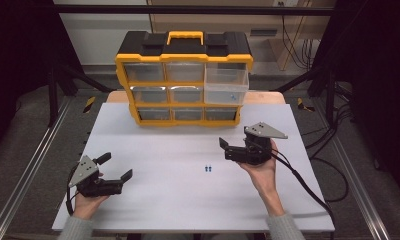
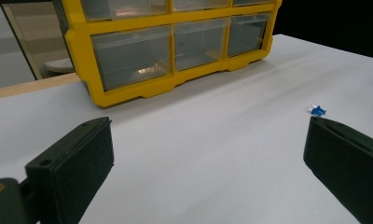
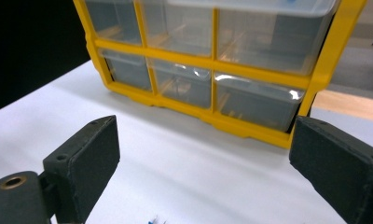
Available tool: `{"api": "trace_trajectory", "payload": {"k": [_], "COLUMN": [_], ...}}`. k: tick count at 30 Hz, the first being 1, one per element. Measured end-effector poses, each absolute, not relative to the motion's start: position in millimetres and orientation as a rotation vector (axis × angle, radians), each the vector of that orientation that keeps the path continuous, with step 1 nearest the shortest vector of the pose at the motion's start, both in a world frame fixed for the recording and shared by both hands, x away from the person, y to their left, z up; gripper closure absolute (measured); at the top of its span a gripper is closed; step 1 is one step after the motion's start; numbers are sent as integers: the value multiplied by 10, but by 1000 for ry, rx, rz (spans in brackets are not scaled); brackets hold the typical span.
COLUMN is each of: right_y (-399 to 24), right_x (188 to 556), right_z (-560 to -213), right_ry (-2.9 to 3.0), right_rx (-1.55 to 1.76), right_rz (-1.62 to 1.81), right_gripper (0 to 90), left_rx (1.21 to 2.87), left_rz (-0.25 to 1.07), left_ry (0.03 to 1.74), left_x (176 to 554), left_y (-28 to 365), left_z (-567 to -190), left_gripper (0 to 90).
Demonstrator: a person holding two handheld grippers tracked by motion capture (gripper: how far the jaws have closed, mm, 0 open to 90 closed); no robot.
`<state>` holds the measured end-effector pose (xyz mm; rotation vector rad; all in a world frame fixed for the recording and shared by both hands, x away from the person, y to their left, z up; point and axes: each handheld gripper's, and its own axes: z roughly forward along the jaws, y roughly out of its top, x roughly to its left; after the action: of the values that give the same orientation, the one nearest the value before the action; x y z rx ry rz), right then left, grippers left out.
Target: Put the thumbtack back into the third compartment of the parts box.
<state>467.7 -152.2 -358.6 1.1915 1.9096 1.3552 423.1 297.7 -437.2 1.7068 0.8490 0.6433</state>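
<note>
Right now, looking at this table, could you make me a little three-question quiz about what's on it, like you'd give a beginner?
1. True or false: both the left gripper and the right gripper have their jaws apart with nothing between them.
2. Which drawer of the yellow organiser is pulled forward? A) bottom left B) middle C) top right, as the high view shows it
3. Fill in: the small blue parts lie on the white table, nearer the ____ gripper.

Key
1. True.
2. C; the pulled-out drawer sticks out past the frame.
3. Right.
</note>
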Motion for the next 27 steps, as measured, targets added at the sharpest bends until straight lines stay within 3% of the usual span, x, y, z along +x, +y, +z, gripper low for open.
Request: {"api": "trace_trajectory", "payload": {"k": [27], "right_y": [-1270], "right_x": [4688], "right_z": [-4173], "right_ry": [2068], "right_rx": [1222], "right_rz": [1230], "right_gripper": [101], "left_rx": [1707], "left_rz": [642], "left_ry": [850], "left_x": [4232], "left_y": [2976], "left_z": [-4373], "left_gripper": [12]}}
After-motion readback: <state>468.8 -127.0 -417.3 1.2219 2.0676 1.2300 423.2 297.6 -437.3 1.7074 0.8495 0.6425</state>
